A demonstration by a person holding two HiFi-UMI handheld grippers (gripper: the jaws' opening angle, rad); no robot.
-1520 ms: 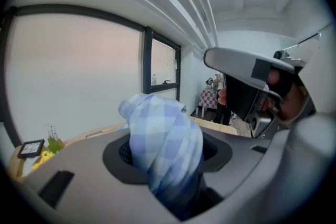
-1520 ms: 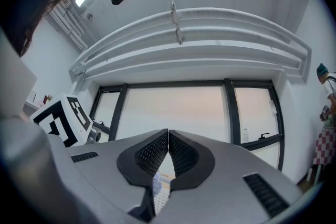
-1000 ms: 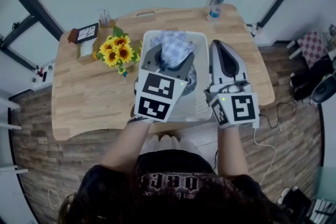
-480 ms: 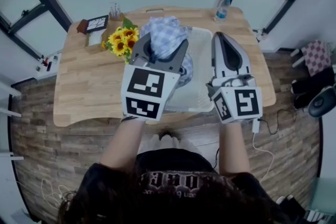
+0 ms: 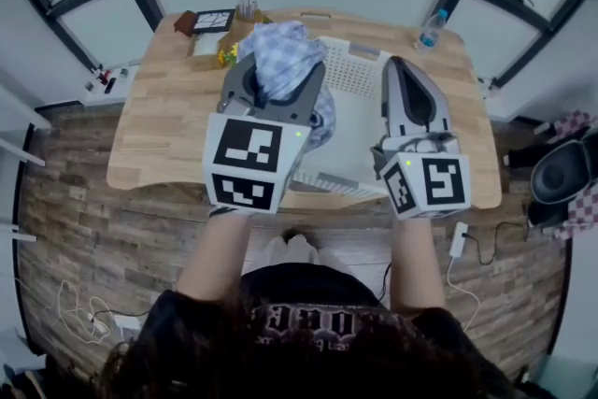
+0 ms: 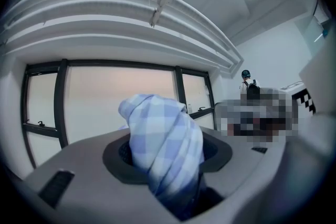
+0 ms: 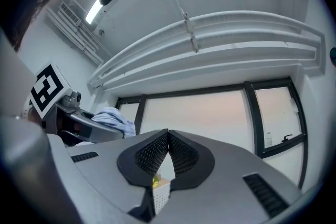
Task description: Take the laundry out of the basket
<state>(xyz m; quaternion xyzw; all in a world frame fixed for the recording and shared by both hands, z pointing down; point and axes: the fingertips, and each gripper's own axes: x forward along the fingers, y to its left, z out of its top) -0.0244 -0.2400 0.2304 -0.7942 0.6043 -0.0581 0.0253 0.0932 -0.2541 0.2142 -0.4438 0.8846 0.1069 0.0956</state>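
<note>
Head view: the left gripper (image 5: 274, 81) is held over the left edge of the white basket (image 5: 360, 79), which sits on the wooden table (image 5: 168, 126). Its jaws pinch a blue checked cloth (image 5: 280, 56). The cloth bunches up above the jaws, and a darker fold of it hangs below the gripper at the basket's left side. In the left gripper view the same cloth (image 6: 163, 134) fills the gap between the pads, which clamp it from both sides. The right gripper (image 5: 402, 72) hovers over the basket's right side. In the right gripper view its jaws (image 7: 168, 155) meet at the tips with nothing between them. A water bottle (image 5: 431, 29) stands at the table's far right corner, and a small framed picture (image 5: 211, 21) lies at the far left.
</note>
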